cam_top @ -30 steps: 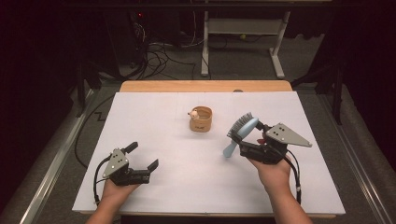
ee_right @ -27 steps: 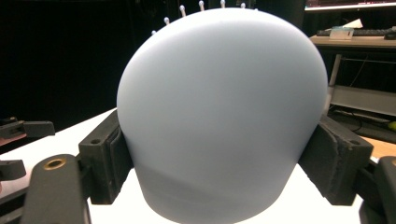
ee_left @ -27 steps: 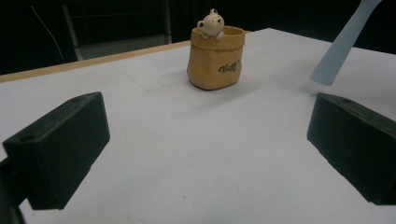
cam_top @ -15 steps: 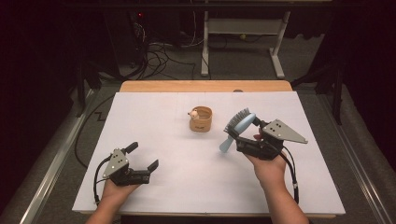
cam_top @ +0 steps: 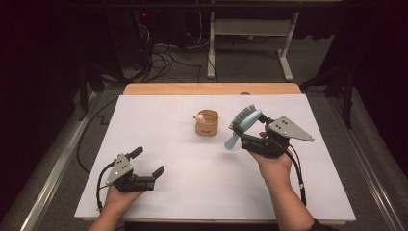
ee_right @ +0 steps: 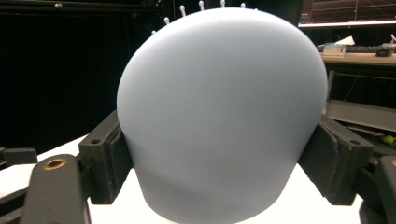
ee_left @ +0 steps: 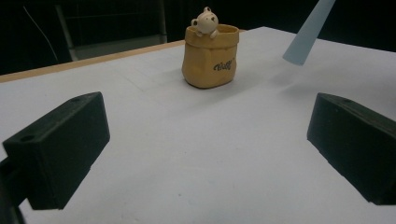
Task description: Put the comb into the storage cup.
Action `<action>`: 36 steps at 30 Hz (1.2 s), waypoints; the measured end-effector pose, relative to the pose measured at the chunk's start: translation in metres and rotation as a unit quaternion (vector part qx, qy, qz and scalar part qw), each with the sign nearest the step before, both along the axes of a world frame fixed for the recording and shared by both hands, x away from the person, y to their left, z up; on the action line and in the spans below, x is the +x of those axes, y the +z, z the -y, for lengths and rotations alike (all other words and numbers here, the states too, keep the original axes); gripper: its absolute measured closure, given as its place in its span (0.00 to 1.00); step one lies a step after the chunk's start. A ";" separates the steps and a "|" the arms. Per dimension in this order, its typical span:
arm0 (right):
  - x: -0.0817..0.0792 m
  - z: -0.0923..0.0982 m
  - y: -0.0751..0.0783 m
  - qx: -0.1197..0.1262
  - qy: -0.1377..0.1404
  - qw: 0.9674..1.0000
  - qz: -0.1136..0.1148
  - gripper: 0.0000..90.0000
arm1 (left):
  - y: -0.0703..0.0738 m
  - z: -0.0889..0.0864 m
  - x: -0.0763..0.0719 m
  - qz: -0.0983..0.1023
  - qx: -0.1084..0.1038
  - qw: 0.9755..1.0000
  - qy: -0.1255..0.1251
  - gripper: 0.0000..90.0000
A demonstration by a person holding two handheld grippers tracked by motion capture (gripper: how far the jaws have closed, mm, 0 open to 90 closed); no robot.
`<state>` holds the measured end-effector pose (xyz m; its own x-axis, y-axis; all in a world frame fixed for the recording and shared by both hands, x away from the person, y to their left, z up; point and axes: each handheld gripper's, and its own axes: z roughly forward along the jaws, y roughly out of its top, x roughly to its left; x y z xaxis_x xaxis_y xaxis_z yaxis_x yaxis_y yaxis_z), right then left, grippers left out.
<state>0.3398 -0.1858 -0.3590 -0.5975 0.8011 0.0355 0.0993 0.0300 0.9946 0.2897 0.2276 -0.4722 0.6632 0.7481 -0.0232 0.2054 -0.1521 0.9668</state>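
Fingers (ee_right: 100, 158) around hairbrush (cam_top: 242, 126), beside tan pot (cam_top: 207, 123).

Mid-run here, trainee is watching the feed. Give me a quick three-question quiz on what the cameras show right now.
1. True or false: the left gripper is shut on the bear pot.
2. What does the right gripper hold?
A. a blue hairbrush
B. a sponge
C. a spoon
3. Fill in: the hairbrush handle points down toward the white ____.

Key:
1. False. It rests open, holding nothing, at the table's near edge.
2. A.
3. table.
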 end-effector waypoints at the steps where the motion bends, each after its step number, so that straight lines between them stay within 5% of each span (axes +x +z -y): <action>1: 0.001 0.000 0.001 0.001 0.000 1.000 0.001 0.23 | 0.000 0.000 0.000 0.000 0.000 1.000 -0.001 0.00; 36: 0.017 -0.012 0.040 0.007 -0.012 0.999 0.037 0.23 | 0.000 0.000 -0.002 -0.001 -0.003 1.000 -0.009 0.00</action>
